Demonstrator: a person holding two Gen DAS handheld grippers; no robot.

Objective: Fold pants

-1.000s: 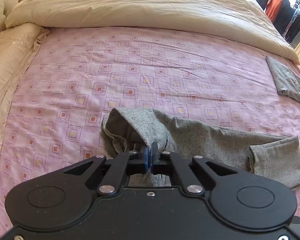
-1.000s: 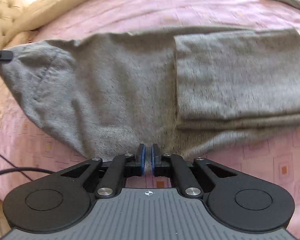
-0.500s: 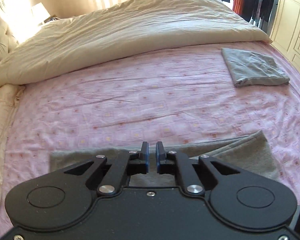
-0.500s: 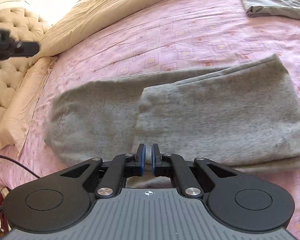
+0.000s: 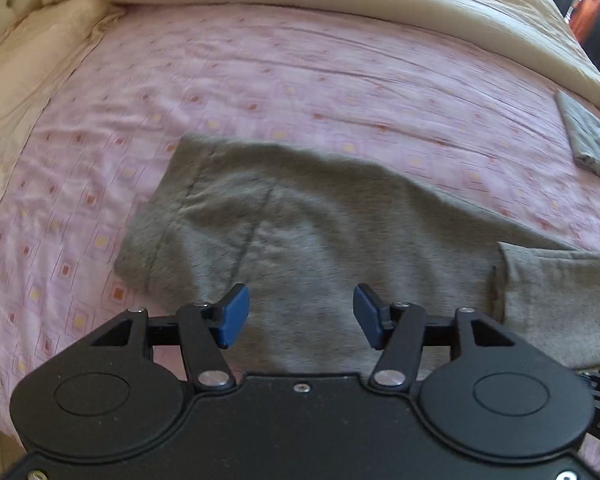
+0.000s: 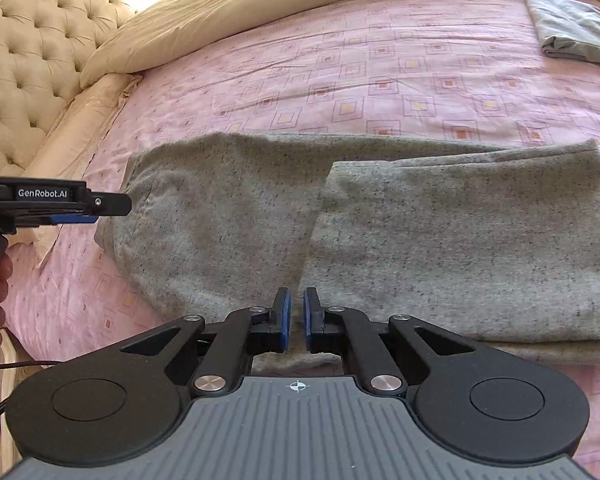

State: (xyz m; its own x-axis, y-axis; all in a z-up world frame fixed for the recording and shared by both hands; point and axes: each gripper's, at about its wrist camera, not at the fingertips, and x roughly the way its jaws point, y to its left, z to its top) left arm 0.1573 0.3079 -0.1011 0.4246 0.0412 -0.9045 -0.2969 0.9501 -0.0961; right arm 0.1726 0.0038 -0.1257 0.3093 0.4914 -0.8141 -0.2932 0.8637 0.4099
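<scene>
Pants (image 6: pixel 380 220) | long axis left-right, flat; left gripper (image 5: pixel 300 316) fingers just opened, empty; right gripper (image 6: pixel 296 320) fingers together

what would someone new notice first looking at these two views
The speckled grey knit pants lie flat on the pink square-patterned bedsheet, one end folded back over the middle. The left tongs, jaws just opened, hang empty above them; the right tongs are shut at their near edge. A folded grey cloth sits far right.

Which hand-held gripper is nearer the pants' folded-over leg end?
Right. The right hand-held gripper sits at the folded-over leg end's edge; the left hand-held gripper hovers over the pants' other half.
</scene>
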